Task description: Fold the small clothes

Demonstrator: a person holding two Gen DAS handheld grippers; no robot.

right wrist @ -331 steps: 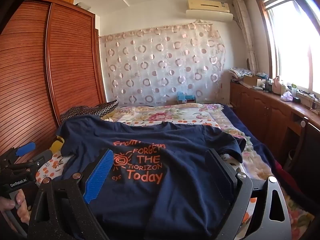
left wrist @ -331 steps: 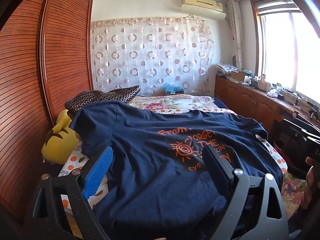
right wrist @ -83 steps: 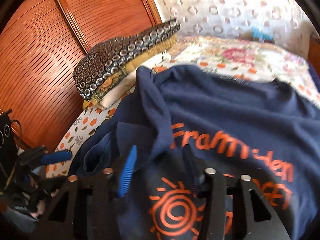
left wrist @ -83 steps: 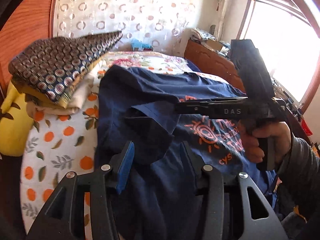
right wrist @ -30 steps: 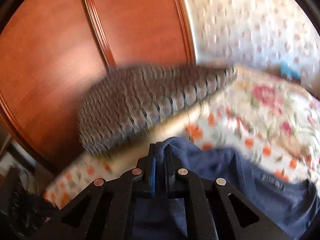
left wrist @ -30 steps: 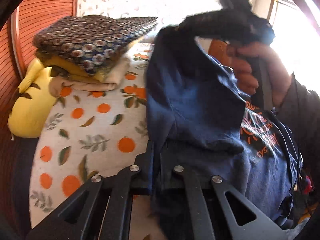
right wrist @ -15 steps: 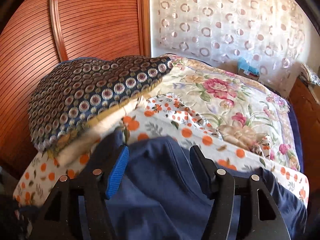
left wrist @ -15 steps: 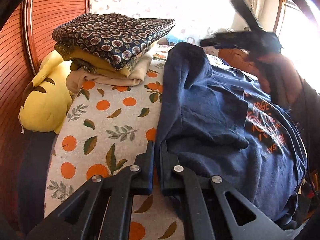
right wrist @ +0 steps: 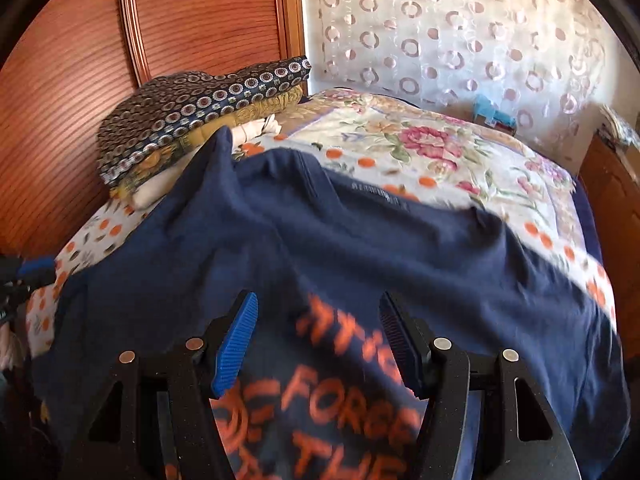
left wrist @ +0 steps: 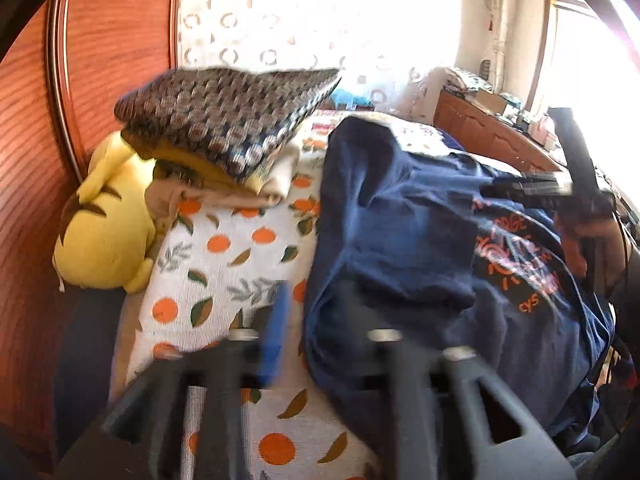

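The left hand-held gripper (left wrist: 316, 320) has just been opening: its jaws stand partly apart over the near left edge of the navy T-shirt (left wrist: 400, 232), and though the view is blurred, no cloth seems pinched between them. The right hand-held gripper (right wrist: 316, 340) has also let go within the last moment; its jaws gape wide above the orange print, with fabric below them but not pressed by the pads.

Outward from there, the T-shirt lies on the bed (left wrist: 224, 264), front up. Its left side and sleeve are turned inward over the chest (a first lengthwise fold, judging by the doubled layer in the left wrist view), with one corner of that flap standing up a little near the collar. The right side looks spread flat and unfolded as yet.

So the job reads as roughly a third done: the other side wants folding in, then the hem brought up toward the collar.

Beyond the shirt, a stack of folded clothes (right wrist: 200, 120) rests by the wardrobe (right wrist: 80, 80), beside a yellow plush toy (left wrist: 104, 232).
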